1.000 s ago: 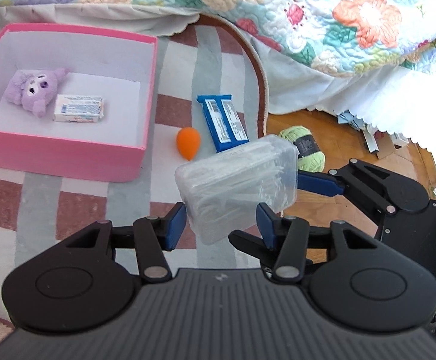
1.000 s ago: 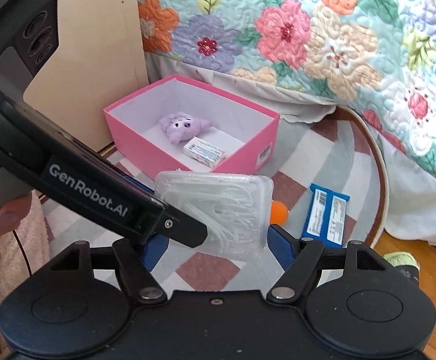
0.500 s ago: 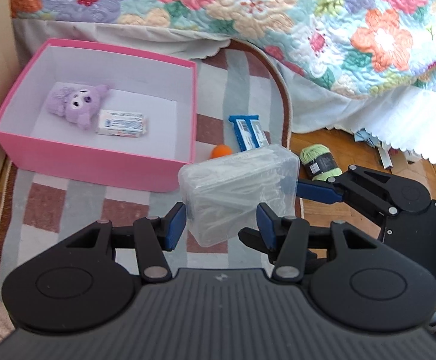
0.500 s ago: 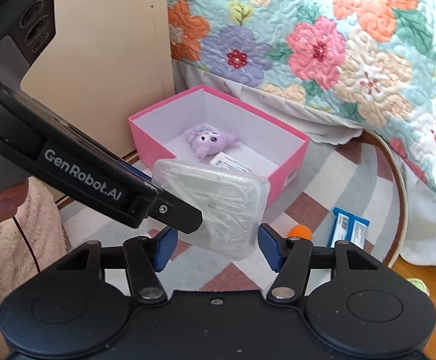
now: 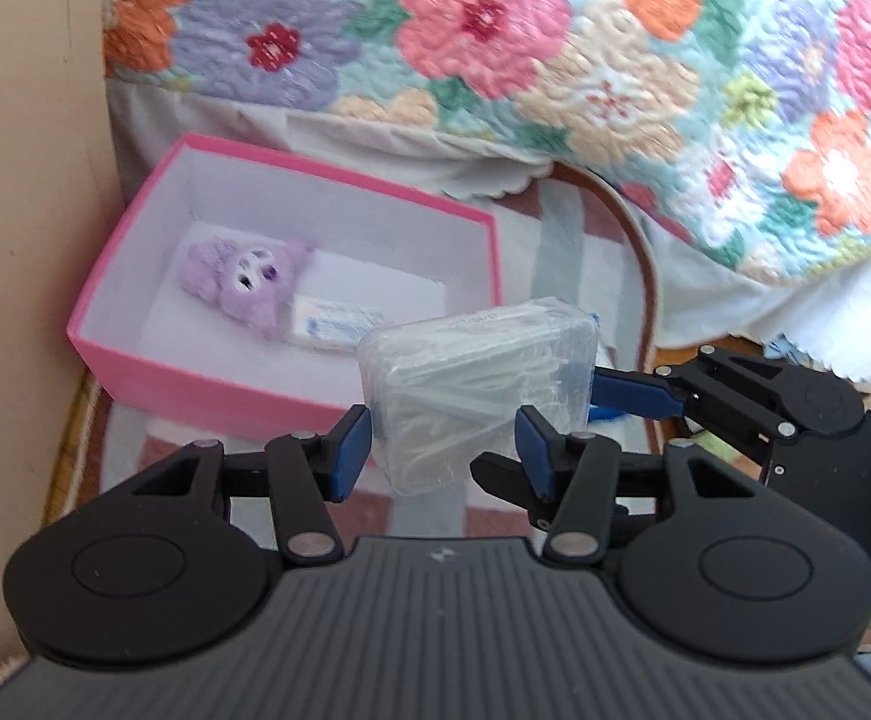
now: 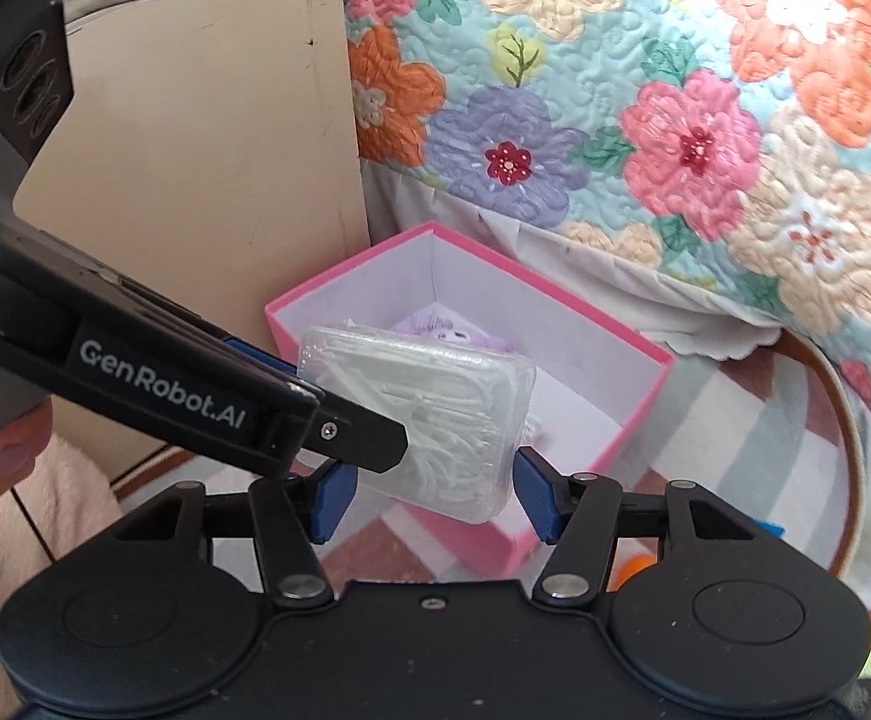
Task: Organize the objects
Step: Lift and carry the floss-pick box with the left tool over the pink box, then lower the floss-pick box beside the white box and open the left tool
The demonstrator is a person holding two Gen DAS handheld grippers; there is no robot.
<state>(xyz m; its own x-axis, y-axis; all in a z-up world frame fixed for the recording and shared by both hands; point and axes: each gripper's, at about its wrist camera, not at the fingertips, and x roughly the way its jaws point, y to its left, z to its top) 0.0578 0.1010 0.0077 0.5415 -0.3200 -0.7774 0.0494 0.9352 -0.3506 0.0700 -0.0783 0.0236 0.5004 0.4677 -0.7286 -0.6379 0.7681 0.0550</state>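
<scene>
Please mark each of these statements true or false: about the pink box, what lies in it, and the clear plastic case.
1. A purple plush toy lies inside the pink box. True.
2. The clear plastic case rests on the floor of the pink box. False: it is held up in front of the box, between the fingers of the left hand-held gripper.
3. A small white and blue packet lies beside the plush toy. True.
4. The clear plastic case is empty. False: thin white pieces fill it.
5. The quilt behind the box is plain grey. False: it bears large coloured flowers.
</scene>
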